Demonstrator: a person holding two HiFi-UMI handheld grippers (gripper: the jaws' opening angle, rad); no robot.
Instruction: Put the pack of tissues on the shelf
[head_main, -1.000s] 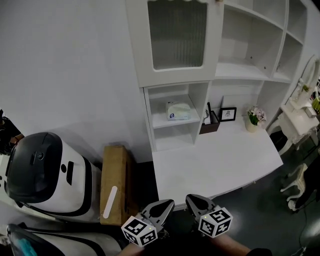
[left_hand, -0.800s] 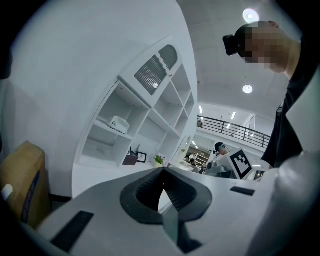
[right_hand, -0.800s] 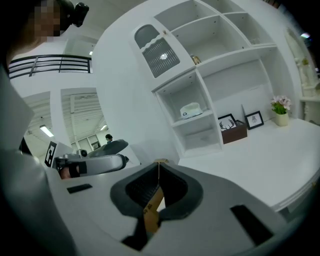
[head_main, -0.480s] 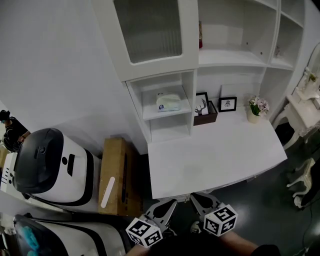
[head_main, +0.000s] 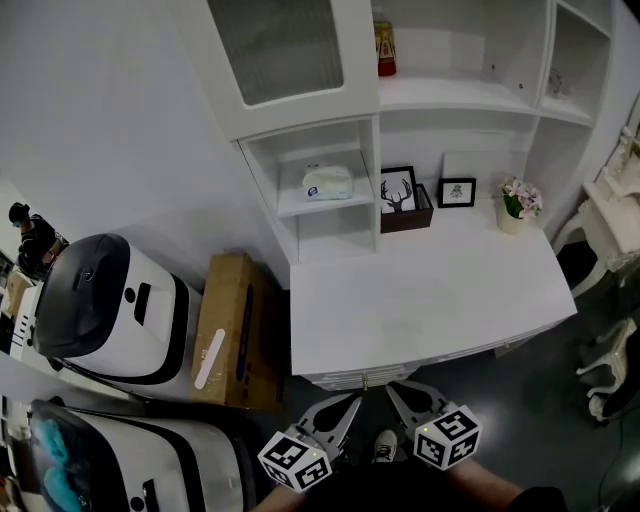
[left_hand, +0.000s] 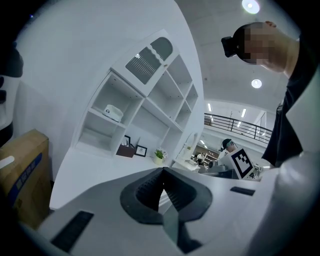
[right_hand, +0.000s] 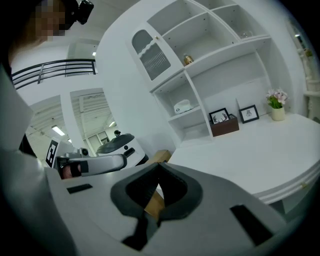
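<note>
The pack of tissues (head_main: 327, 182) lies on the middle board of a small white shelf compartment (head_main: 340, 205) at the back of the desk; it also shows as a pale pack (left_hand: 113, 112) in the left gripper view and as a pale pack (right_hand: 183, 106) in the right gripper view. My left gripper (head_main: 352, 402) and right gripper (head_main: 390, 391) hang side by side low down, in front of the desk's near edge, far from the shelf. Both are shut with nothing between the jaws.
A white desk (head_main: 420, 300) carries a brown box with a deer picture (head_main: 402, 200), a small framed picture (head_main: 457, 191) and a flower pot (head_main: 516, 207). A cardboard box (head_main: 227, 331) and a white-and-black machine (head_main: 105, 310) stand left of it. A shoe (head_main: 381, 445) shows below.
The head view has drawn back and swung left: shelf and desk sit farther off, an upper board with a red-brown item has come into sight. Both grippers stay shut and low.
</note>
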